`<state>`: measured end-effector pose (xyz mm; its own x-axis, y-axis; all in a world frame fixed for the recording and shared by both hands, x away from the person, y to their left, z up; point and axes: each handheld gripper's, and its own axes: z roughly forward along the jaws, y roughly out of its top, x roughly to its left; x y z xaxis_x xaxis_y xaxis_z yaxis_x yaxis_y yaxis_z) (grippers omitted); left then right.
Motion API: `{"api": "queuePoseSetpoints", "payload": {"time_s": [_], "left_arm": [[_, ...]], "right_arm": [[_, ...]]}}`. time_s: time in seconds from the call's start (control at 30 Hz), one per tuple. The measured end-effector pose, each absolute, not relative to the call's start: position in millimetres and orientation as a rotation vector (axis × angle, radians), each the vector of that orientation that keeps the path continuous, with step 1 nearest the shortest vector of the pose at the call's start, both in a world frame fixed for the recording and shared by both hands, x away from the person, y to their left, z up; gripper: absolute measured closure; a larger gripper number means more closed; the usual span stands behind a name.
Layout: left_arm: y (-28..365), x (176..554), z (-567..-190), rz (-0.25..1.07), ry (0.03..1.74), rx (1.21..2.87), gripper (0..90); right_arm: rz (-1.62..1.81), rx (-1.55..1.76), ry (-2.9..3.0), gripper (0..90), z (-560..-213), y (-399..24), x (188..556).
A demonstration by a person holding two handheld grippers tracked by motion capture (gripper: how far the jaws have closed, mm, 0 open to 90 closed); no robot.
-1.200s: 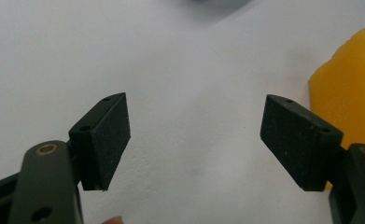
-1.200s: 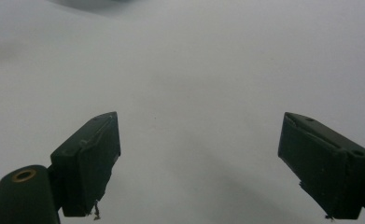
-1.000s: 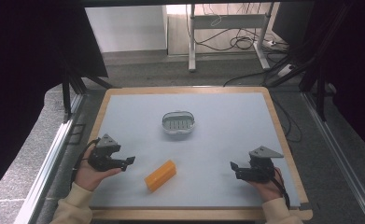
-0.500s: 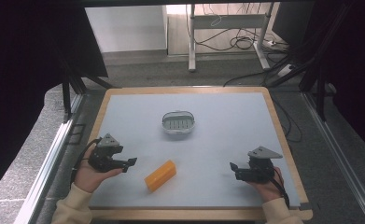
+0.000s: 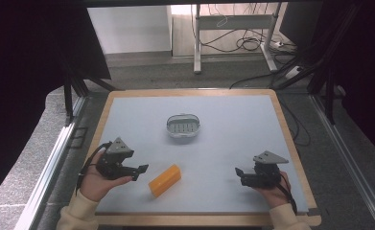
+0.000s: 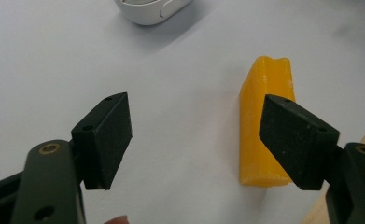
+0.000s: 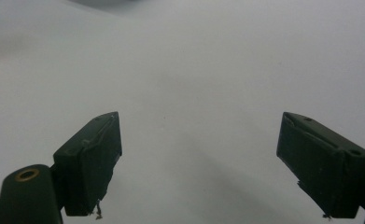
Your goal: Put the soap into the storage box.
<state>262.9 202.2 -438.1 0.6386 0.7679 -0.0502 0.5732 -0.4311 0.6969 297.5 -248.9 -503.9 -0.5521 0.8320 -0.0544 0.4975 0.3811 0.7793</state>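
Note:
An orange bar of soap [image 5: 165, 180] lies flat on the pale table top [image 5: 233, 129] near the front edge. Just left of it my left gripper [image 5: 140, 171] rests in a hand, open and empty, pointing at the bar. In the left gripper view the orange bar [image 6: 259, 126] lies partly behind the right jaw and outside the gap of the left gripper [image 6: 196, 140]. A small oval soap dish [image 5: 183, 125] with a slotted insert sits mid-table. My right gripper [image 5: 239, 174] is held at the front right, open; in the right gripper view the right gripper [image 7: 199, 163] has bare table between its jaws.
A wooden rim [image 5: 290, 139] frames the table top. Beyond the far edge are a grey floor, a desk frame [image 5: 233, 28] and cables [image 5: 242, 45]. Dark curtains hang on both sides. The soap dish's edge [image 6: 147, 9] shows at the top of the left gripper view.
The right gripper has drifted slightly toward the front edge. The left gripper, the bar and the dish stay where they were.

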Motion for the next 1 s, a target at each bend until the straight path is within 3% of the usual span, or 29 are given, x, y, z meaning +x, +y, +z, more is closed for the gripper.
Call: {"api": "queuePoseSetpoints", "payload": {"time_s": [1.0], "left_arm": [[145.4,263.7,-453.2,0.278,0.966,2.314,28.0]], "right_arm": [[1.010,1.116,2.218,15.2,-506.0,-248.8,296.6]]}}
